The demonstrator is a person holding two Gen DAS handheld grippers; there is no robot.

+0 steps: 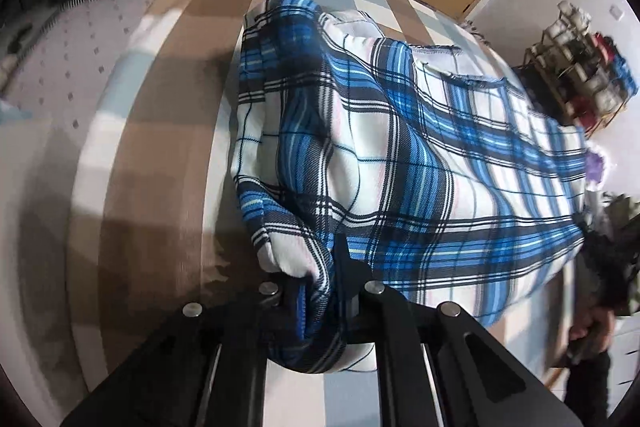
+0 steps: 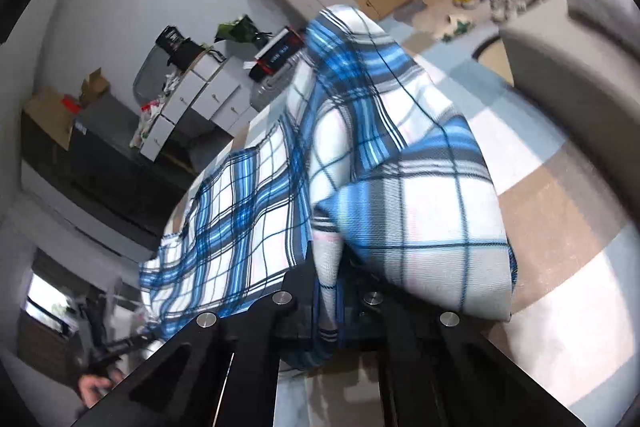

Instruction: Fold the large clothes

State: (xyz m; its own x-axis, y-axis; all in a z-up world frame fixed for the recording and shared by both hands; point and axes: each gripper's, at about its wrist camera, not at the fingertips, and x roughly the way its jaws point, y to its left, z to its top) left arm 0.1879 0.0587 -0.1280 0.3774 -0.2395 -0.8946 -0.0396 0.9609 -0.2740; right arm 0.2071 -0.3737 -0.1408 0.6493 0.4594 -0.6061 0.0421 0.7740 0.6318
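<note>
the left gripper (image 1: 316,291) is clenching one bunched edge of a blue, white and black plaid fabric garment (image 1: 400,163), and the right gripper (image 2: 328,291) is pinching another edge of it; the cloth is hanging stretched between them above a tan, white and pale-blue checked bed cover (image 1: 160,131).

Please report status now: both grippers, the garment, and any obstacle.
Left gripper and right gripper: jaws shut on plaid garment. Garment lifted, stretched between them above striped bed cover. No obstacle seen.

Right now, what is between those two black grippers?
Only the blue plaid cloth stretches between left gripper and right gripper, both clamping it, seen in both wrist views.
</note>
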